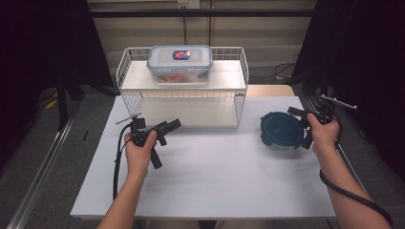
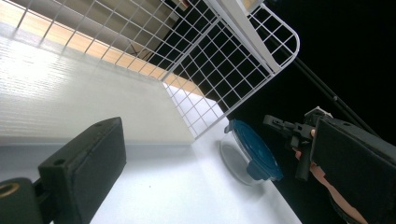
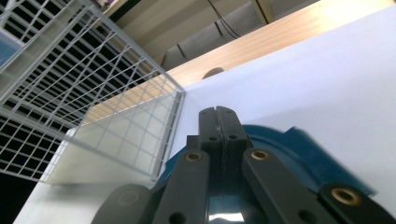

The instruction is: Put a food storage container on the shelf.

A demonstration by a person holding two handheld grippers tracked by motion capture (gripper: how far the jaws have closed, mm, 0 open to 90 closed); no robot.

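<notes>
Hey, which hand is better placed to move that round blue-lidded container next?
The right. Its claw sits shut against the container's edge, jaws pressed together over the blue lid in its own view. The left claw is open, well away near the wire shelf.

Round container (image 3: 299, 154) behind closed tool (image 3: 218, 122)
</notes>
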